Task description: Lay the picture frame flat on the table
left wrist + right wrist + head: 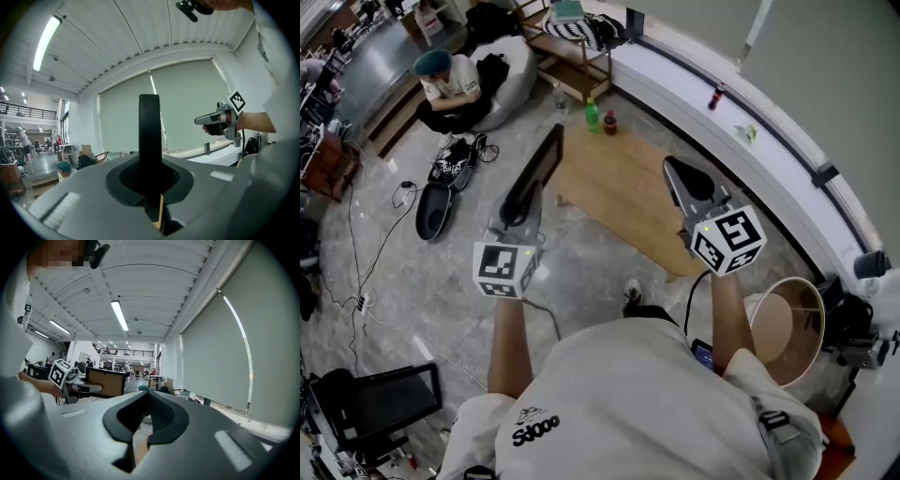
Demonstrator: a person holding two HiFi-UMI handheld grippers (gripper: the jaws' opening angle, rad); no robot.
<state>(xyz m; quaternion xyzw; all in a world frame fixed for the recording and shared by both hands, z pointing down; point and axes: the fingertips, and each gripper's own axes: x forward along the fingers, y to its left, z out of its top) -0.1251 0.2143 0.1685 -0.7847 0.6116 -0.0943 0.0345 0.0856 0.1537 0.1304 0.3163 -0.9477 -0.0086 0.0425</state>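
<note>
The picture frame [542, 164] is gripped in the closed jaws of the left gripper [523, 202], upright and edge-on, rising above the fingers. The table [619, 197] lies ahead of and below them. The right gripper [675, 169] is shut and empty.

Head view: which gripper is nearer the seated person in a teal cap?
Left. The left gripper, clamping a dark picture frame, is right of the person; the right gripper, farther right.
</note>
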